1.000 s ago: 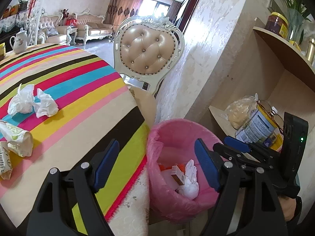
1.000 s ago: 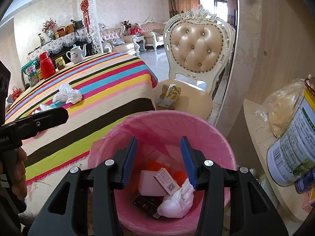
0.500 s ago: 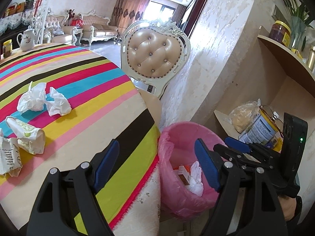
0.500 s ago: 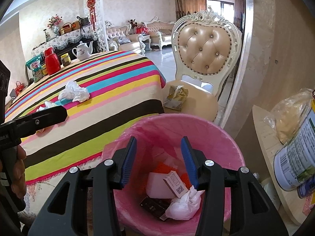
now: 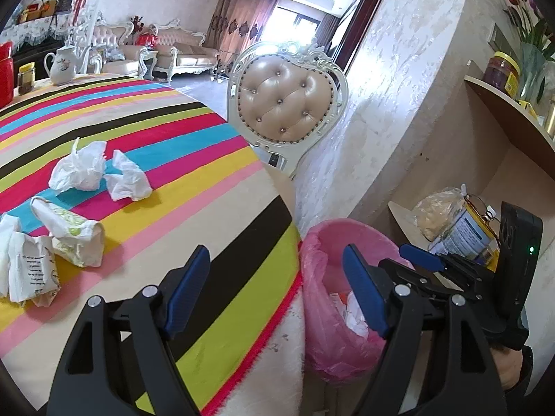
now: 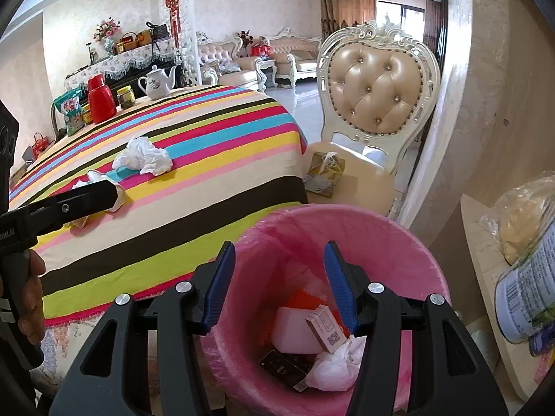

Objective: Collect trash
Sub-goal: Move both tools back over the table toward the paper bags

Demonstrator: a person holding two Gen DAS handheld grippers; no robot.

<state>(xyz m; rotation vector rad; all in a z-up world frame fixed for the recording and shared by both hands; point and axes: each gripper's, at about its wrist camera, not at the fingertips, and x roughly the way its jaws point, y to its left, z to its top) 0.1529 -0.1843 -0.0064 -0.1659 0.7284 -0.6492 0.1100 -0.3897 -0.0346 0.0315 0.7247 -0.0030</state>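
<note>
**Two empty grippers at a lined bin, litter on the striped table**

Right gripper (image 6: 277, 284): blue pads apart, nothing between them; jaws have just been opening. It hangs over the mouth of the pink-lined bin (image 6: 399, 235).

Bin contents, seen between and below the right pads: small carton (image 6: 326, 326), white block (image 6: 295, 329), dark flat pack (image 6: 284, 364), crumpled white tissue (image 6: 333, 367), orange scrap (image 6: 305, 294).

Left gripper (image 5: 277, 294): pads set wide, empty, above the near edge of the striped tablecloth (image 5: 208, 187); the bin sits at 3 o'clock of it, just beside the table edge.

Trash on the table, at 10 o'clock from the left pads: two crumpled tissues (image 5: 81, 170), touching or nearly so; nearer the left edge, printed paper wrappers (image 5: 73, 239), lying together.

Far table end: teapot (image 6: 158, 83), red flask (image 6: 100, 98), jar (image 6: 125, 97), snack packet (image 6: 71, 109).

At 12 o'clock beyond the bin: tufted chair (image 6: 378, 93) with a crumpled packet (image 6: 324, 173) on its seat.

At 3 o'clock: shelf (image 6: 485, 277) with a labelled can (image 6: 530, 291) and a plastic bag (image 6: 523, 215).
</note>
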